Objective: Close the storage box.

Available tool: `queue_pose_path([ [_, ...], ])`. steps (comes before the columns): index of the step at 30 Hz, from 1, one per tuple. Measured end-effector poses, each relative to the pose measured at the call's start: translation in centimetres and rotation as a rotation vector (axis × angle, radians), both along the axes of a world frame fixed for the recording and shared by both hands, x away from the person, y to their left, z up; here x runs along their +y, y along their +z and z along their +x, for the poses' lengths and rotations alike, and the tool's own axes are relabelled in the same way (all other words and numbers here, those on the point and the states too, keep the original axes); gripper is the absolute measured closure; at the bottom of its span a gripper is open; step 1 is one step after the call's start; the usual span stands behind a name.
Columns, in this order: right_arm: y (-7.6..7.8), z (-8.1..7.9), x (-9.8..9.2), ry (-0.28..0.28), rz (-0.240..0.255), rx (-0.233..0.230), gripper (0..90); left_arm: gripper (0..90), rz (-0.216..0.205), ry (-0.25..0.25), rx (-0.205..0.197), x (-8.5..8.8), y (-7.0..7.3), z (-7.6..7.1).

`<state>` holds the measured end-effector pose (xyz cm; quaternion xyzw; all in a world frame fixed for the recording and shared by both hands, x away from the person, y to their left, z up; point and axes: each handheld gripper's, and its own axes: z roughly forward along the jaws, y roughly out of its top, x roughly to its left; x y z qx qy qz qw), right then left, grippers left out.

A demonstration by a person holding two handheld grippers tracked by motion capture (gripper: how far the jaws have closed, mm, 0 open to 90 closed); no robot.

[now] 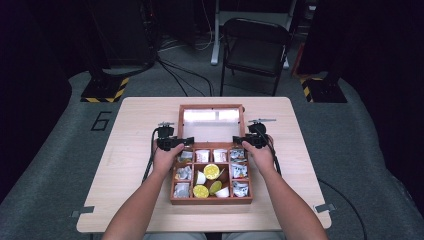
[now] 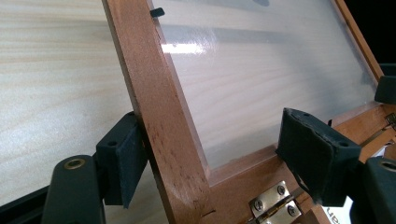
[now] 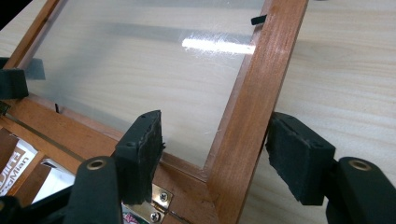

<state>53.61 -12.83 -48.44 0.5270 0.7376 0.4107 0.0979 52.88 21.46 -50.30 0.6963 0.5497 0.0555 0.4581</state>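
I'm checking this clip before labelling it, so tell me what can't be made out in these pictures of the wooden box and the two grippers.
- Packets in the wooden box: print too small in the high view.
- Left gripper: whether its outer pad touches the lid frame is unclear; the frame hides the contact.
- Right gripper: the same along the lid's other side.
- Box compartments: cut off by the bottom edge in both gripper views.

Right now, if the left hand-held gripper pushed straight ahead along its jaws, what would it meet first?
The left hand-held gripper straddles the left side rail of the open box lid, so that wooden rail comes first. One pad looks to touch the rail's outer face; the other stands over the clear pane, apparently apart.
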Motion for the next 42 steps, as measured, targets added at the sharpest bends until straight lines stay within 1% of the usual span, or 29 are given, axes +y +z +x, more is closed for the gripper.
queue_pose_path([
  [4,-0.18,0.11,-0.09,-0.006,0.020,0.022,35.5,25.7,-0.009,-0.001,0.012,0.10,-0.14,0.11],
  [5,-0.24,0.17,-0.14,-0.004,0.021,0.021,35.5,25.8,-0.009,-0.001,0.012,0.10,-0.14,0.11],
  [6,-0.28,0.20,-0.17,-0.005,0.026,0.025,35.4,25.7,-0.017,0.005,0.021,0.07,-0.18,0.12],
  [11,-0.34,0.19,-0.18,-0.014,0.037,0.045,35.5,25.7,-0.024,0.009,0.035,0.10,-0.21,0.19],
  [12,-0.39,0.23,-0.20,-0.013,0.038,0.040,35.5,25.7,-0.025,0.009,0.036,0.10,-0.23,0.19],
  [22,-0.43,0.32,-0.25,-0.015,0.044,0.052,35.5,25.7,-0.031,0.015,0.046,0.10,-0.27,0.29],
  [23,-0.45,0.33,-0.26,-0.016,0.047,0.056,35.4,25.7,-0.032,0.015,0.048,0.10,-0.28,0.29],
  [24,-0.41,0.27,-0.20,-0.023,0.055,0.072,35.4,25.7,-0.033,0.015,0.049,0.11,-0.30,0.31],
  [25,-0.45,0.32,-0.28,-0.018,0.052,0.069,35.5,25.7,-0.035,0.015,0.052,0.12,-0.31,0.32],
  [31,-0.48,0.34,-0.30,-0.026,0.060,0.082,35.5,25.7,-0.041,0.017,0.058,0.13,-0.36,0.35],
  [32,-0.53,0.38,-0.33,-0.023,0.060,0.077,35.5,25.7,-0.047,0.022,0.064,0.10,-0.36,0.34],
  [35,-0.57,0.42,-0.35,-0.021,0.062,0.080,35.5,25.7,-0.047,0.022,0.069,0.14,-0.38,0.35],
  [40,-0.66,0.48,-0.42,-0.030,0.081,0.109,35.4,25.7,-0.056,0.026,0.084,0.19,-0.48,0.42],
  [42,-0.71,0.52,-0.44,-0.029,0.083,0.107,35.4,25.7,-0.057,0.026,0.086,0.21,-0.49,0.43],
])
